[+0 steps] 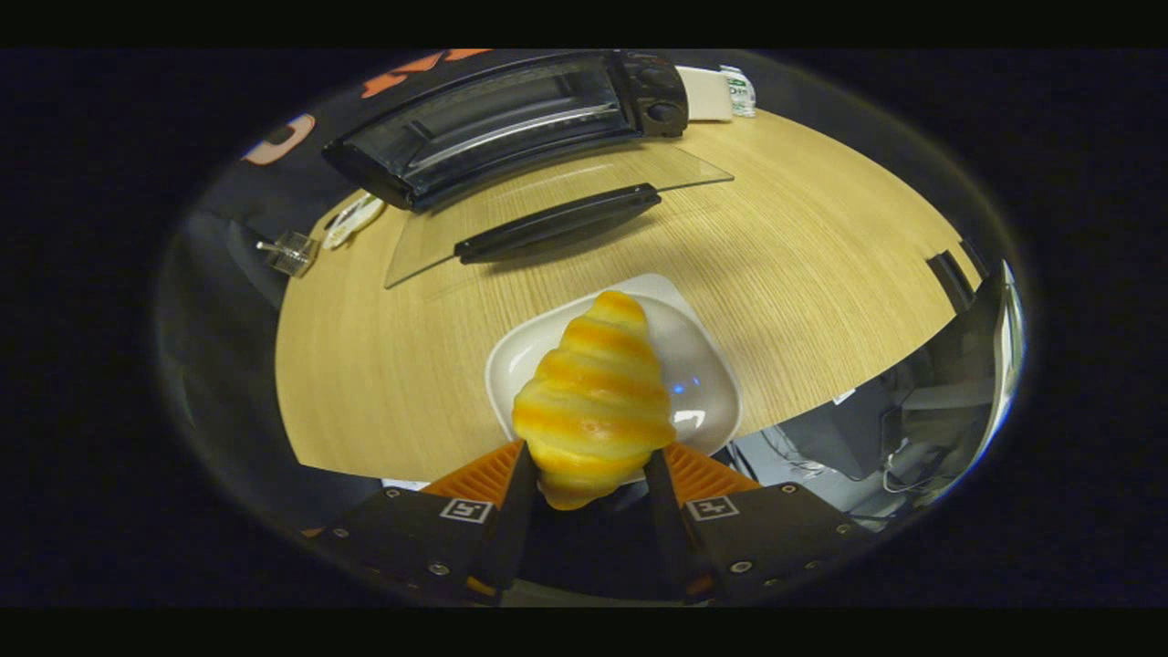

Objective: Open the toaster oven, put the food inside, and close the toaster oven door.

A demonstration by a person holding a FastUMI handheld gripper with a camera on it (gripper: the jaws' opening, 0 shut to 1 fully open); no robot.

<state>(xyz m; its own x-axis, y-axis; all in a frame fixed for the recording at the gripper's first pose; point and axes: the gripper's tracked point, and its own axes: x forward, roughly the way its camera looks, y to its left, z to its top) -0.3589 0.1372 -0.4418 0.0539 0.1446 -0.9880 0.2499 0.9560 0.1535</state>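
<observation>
Golden croissant (595,392): glossy, ridged, tapered; my gripper (589,474) has it, both fingers pressed on its wide end, above the plate.
Plate (707,401): smooth white, rounded square, on the pale woodgrain table (821,265).
Toaster oven (511,119): dark, boxy, beyond the plate; glass door (547,214) folded down flat.
Progress: I judge opening done, food lifted; loading and closing left.

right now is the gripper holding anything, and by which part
Yes: the gripper is shut on the golden ridged croissant, both fingers pressing its sides at the wide end nearest them, its tapered end pointing ahead over the white rounded dish.
</observation>
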